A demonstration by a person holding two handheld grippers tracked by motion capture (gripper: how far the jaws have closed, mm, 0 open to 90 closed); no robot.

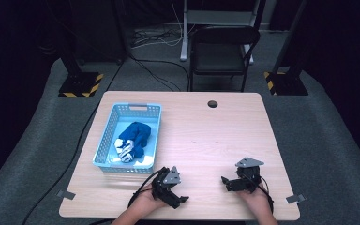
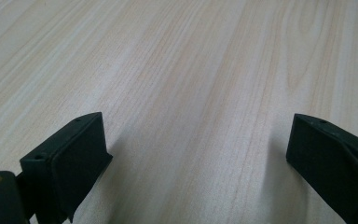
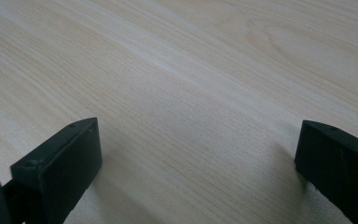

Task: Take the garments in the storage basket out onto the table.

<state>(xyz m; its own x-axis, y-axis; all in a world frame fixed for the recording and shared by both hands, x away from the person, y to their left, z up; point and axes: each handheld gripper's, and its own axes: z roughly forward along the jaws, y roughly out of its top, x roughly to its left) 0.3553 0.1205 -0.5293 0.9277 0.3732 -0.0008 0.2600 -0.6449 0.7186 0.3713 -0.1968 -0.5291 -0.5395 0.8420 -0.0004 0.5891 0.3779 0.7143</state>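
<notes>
My left gripper [image 1: 174, 186] rests on the wooden table [image 1: 206, 136] near its front edge, left of centre, held by a hand. Its jaws stand wide apart in the left gripper view [image 2: 196, 154], with only bare wood between them. My right gripper [image 1: 234, 180] lies near the front edge to the right, also in a hand. The right gripper view [image 3: 198, 158] shows its jaws wide open over bare wood. A light blue plastic basket [image 1: 108, 140] sits at the table's left and holds a crumpled blue and white cloth [image 1: 132, 140].
A round cable hole [image 1: 212, 104] is near the table's far edge. A black folding chair [image 1: 222, 51] stands behind the table. Black stands with yellow-striped bases [image 1: 79, 84] flank the far corners. Cables run over the grey floor.
</notes>
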